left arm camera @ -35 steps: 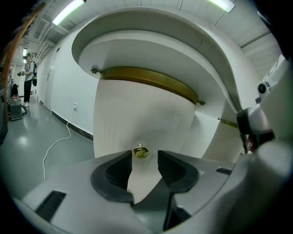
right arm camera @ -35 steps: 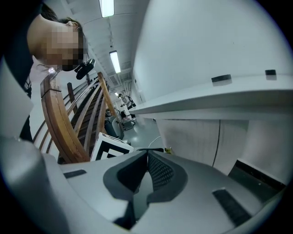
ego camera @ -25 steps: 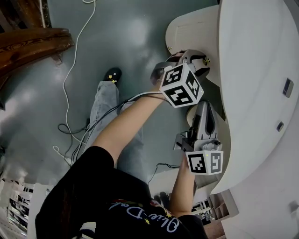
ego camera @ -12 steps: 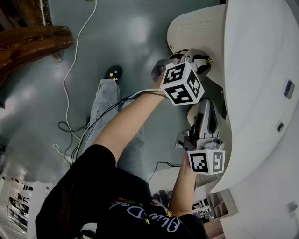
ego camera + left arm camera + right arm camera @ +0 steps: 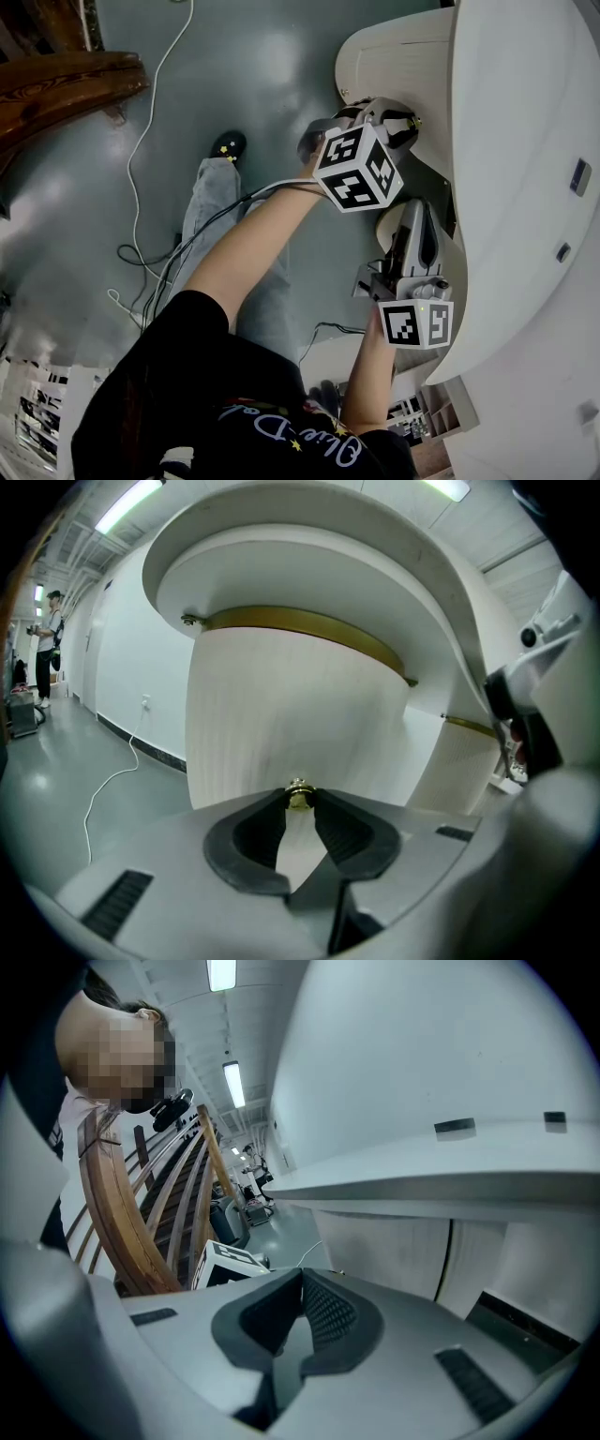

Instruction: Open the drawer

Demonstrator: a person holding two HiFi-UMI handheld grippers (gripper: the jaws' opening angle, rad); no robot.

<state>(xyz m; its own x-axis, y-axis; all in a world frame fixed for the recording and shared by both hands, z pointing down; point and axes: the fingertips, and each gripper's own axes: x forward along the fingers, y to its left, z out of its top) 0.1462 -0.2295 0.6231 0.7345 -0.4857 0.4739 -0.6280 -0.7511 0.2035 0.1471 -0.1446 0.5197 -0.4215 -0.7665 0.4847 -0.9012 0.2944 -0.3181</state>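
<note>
Grey polished floor (image 5: 244, 84) spreads below, with a curved wooden frame (image 5: 66, 89) at the upper left of the head view and a white cable (image 5: 150, 131) trailing across it. At the right stands a rounded white cabinet (image 5: 525, 141), its broad top overhanging the curved, ribbed drawer (image 5: 291, 714) under a brass trim band. Both of the person's arms reach toward that front. The left gripper (image 5: 300, 802) is up against the drawer; its jaws have just been closing and now pinch the small brass knob (image 5: 299, 792) from both sides. The right gripper (image 5: 301, 1277) hangs just beside it under the overhang, jaws pressed together on nothing.
</note>
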